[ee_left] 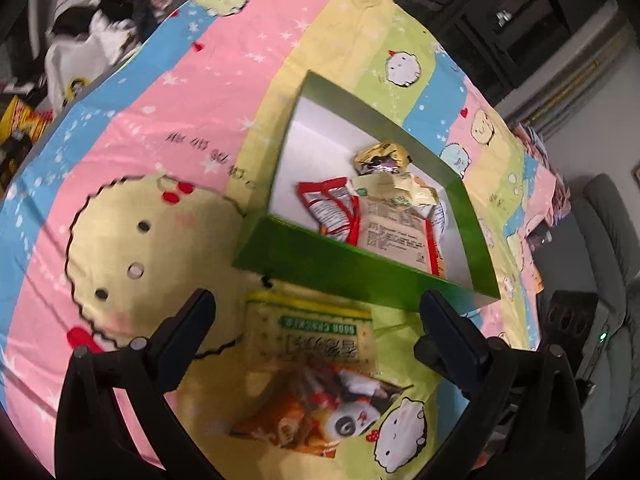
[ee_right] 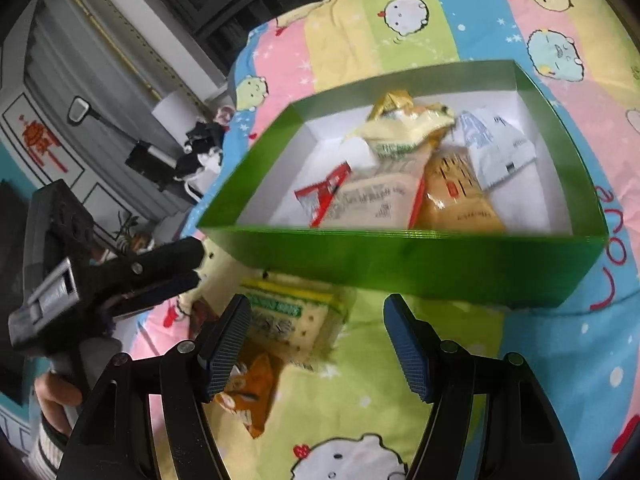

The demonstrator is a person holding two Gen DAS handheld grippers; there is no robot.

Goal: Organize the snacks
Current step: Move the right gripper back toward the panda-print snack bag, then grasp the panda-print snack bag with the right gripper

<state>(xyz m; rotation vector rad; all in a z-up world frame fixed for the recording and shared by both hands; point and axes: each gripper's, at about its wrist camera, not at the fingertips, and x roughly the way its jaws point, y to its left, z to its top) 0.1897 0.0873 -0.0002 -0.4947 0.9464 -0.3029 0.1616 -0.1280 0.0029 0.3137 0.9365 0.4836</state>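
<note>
A green box (ee_left: 360,268) with a white inside lies on the cartoon bedsheet and holds several snack packets (ee_left: 384,216). Just in front of it lie a yellow-green cracker packet (ee_left: 316,332) and an orange panda packet (ee_left: 320,412). My left gripper (ee_left: 318,312) hovers open above these two, with its fingers either side of the cracker packet and not touching it. In the right wrist view the box (ee_right: 400,260) is close ahead. My right gripper (ee_right: 318,340) is open and empty, just right of the cracker packet (ee_right: 288,320) and orange packet (ee_right: 248,392). The left gripper (ee_right: 188,268) comes in from the left.
The striped pastel bedsheet (ee_left: 160,120) covers the whole surface and drops off at its edges. Dark furniture (ee_left: 500,20) stands behind, a grey chair (ee_left: 608,240) to the right, and clothes (ee_left: 92,32) are piled far left. A person's hand (ee_right: 52,396) holds the left gripper.
</note>
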